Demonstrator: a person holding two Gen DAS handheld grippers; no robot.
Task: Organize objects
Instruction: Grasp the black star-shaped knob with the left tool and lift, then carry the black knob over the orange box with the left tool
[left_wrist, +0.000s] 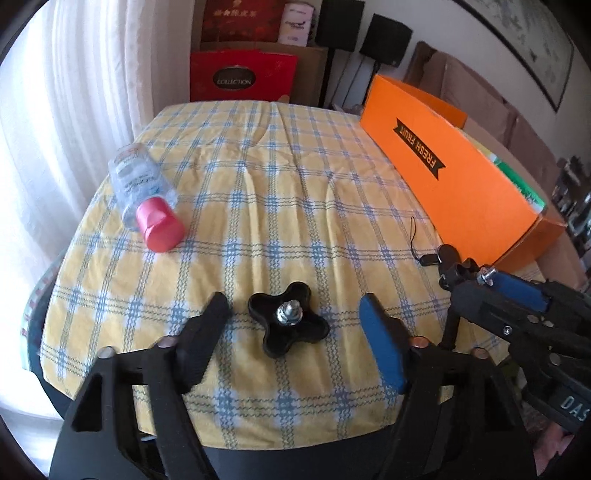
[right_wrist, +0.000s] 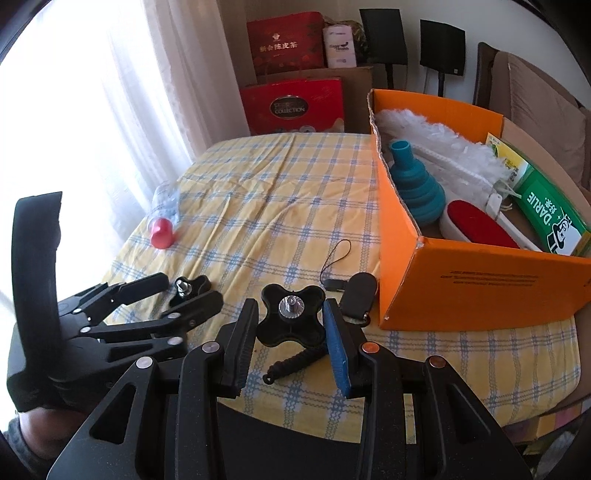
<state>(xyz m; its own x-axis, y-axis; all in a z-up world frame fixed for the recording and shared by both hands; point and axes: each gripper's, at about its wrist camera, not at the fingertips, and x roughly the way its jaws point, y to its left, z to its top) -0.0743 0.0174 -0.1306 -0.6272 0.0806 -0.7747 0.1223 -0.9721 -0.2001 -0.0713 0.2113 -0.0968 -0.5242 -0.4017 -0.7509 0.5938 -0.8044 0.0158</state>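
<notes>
Your left tool (left_wrist: 295, 317) stands open around a black star knob (left_wrist: 289, 325) lying on the counter (left_wrist: 258, 184). Your right tool (right_wrist: 290, 325) grips, it seems, a second star knob (right_wrist: 291, 319), beside the orange box (right_wrist: 480, 291).

A home – curtains (left_wrist: 92, 74), sofa (right_wrist: 535, 103), gift boxes (right_wrist: 295, 103).

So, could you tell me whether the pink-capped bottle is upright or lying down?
Lying down: the bottle rests on its side on the tablecloth.
</notes>
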